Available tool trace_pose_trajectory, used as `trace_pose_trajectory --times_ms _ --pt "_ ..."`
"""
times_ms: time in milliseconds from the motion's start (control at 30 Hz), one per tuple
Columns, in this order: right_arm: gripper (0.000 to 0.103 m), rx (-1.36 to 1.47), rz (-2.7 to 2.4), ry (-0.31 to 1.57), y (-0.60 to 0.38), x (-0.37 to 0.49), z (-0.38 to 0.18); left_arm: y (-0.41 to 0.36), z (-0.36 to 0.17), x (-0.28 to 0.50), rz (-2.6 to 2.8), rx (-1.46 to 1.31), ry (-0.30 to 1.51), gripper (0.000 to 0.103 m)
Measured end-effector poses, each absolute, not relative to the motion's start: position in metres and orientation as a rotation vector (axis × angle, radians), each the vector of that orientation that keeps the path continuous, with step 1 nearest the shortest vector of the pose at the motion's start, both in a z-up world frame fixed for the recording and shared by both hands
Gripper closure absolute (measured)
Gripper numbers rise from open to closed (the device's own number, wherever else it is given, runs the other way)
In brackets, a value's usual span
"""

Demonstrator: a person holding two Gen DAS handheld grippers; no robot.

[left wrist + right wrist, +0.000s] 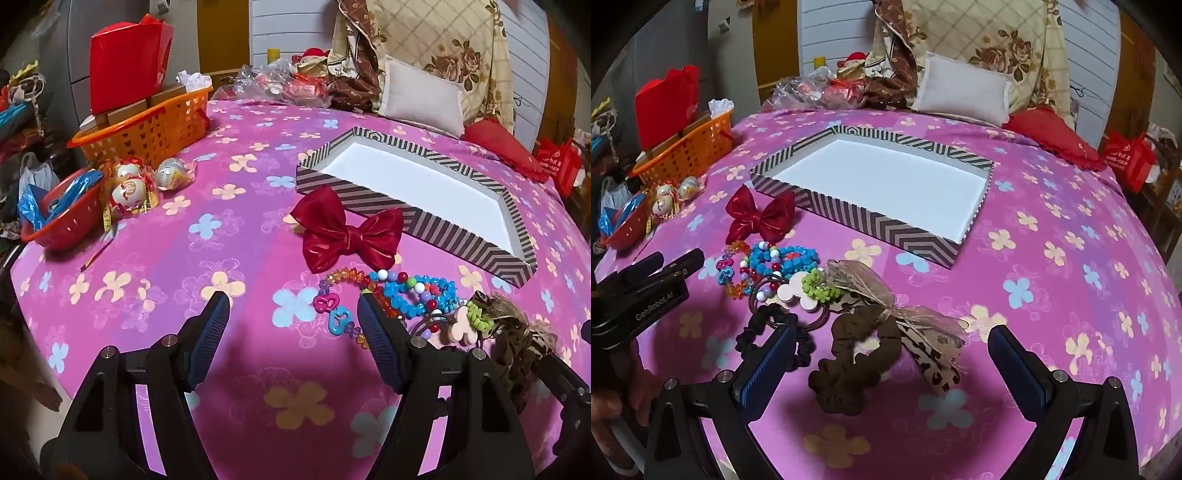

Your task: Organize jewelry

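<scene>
Jewelry pieces, namely a red satin bow (760,218), blue bead bracelets (783,260), a black scrunchie (807,345) and a brown fabric scrunchie (849,363), are seen clustered on the pink floral bedspread (1052,295), just beside the striped shallow cardboard box (886,225) with white interior. Left gripper (291,325) is held with jaws spread wide, nothing between them, bracelets just beside its right jaw. Right gripper (892,360) is likewise held wide open, the brown scrunchie lying between its jaws, ungripped.

Orange basket (147,125), white pillow (964,88)
</scene>
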State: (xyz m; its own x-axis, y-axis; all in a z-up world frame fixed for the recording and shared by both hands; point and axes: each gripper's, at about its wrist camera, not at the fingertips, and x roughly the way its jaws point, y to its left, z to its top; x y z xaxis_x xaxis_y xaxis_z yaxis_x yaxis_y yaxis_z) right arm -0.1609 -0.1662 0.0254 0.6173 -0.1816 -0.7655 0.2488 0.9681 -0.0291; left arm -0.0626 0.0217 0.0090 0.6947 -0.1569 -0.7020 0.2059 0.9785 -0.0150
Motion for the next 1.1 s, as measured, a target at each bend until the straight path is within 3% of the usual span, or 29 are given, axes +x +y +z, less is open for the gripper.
trace_pose_trajectory --times_ms 1100 --pt "0.000 0.196 -0.241 0.854 -0.190 -0.167 0.023 0.018 0.000 -0.059 -0.218 0.057 0.798 0.031"
